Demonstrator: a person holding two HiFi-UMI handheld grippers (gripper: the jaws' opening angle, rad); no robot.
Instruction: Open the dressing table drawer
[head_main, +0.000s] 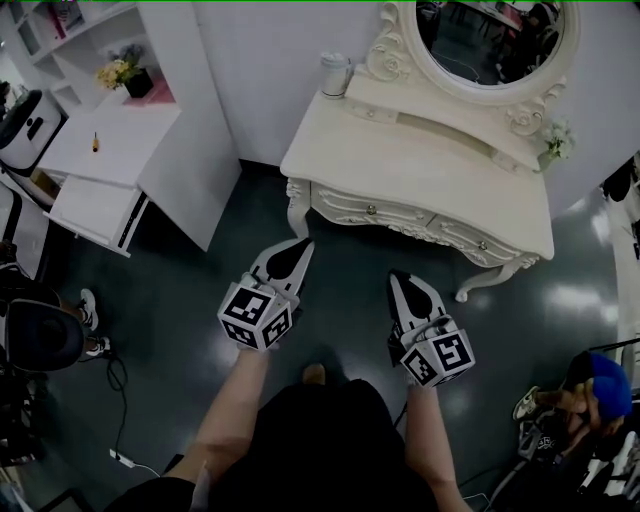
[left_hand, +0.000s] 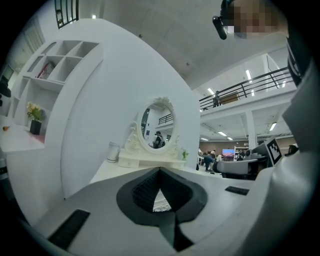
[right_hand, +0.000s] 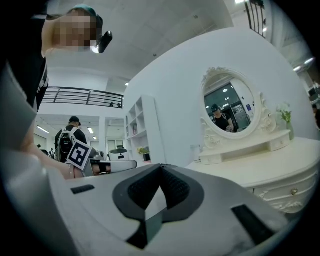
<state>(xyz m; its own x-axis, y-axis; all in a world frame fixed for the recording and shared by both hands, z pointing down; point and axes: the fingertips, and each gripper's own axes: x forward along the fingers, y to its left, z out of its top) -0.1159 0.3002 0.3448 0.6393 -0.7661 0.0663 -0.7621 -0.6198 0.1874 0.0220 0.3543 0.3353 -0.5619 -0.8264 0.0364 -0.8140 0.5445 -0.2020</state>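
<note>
1. Floor (head_main: 200, 290): dark, glossy, with patches of reflected light. One.

2. Shelving unit (head_main: 180, 130): white, flat-panelled, with square-edged open compartments. It stands to the left of the dressing table.

3. Dressing table (head_main: 420, 170): cream-white, with a smooth top, a curved front edge, a carved scrolled apron and curved legs. One low raised shelf runs along the rear edge of the top.

4. Mirror (head_main: 490, 40): one oval glass in a carved cream frame. It stands upright at the rear edge of the top.

5. Left gripper (head_main: 298, 250) and right gripper (head_main: 400, 282): two units, each with a smooth grey-white body, tapered jaws and one cube with black-and-white square markers.
   - Both are over the floor, short of the table's front edge and clear of it.
   - The left gripper is nearer the front left corner. The right gripper is opposite the middle of the front edge.
   - Left gripper: the jaw tips meet, the ribbed dark pads (left_hand: 145, 192) enclose only a small triangular gap, and nothing is held.
   - Right gripper: fully closed, with its ribbed pads (right_hand: 145, 187) meeting at the tip, and empty.

6. Drawer (head_main: 362, 203): set in the carved apron directly below the front edge of the top, with its front flush and closed.

7. Jar (head_main: 335, 73): one pale cylinder at the rear left corner of the top.

8. Knobs (head_main: 371, 209): two visible along the apron, small, round and metallic.
</note>
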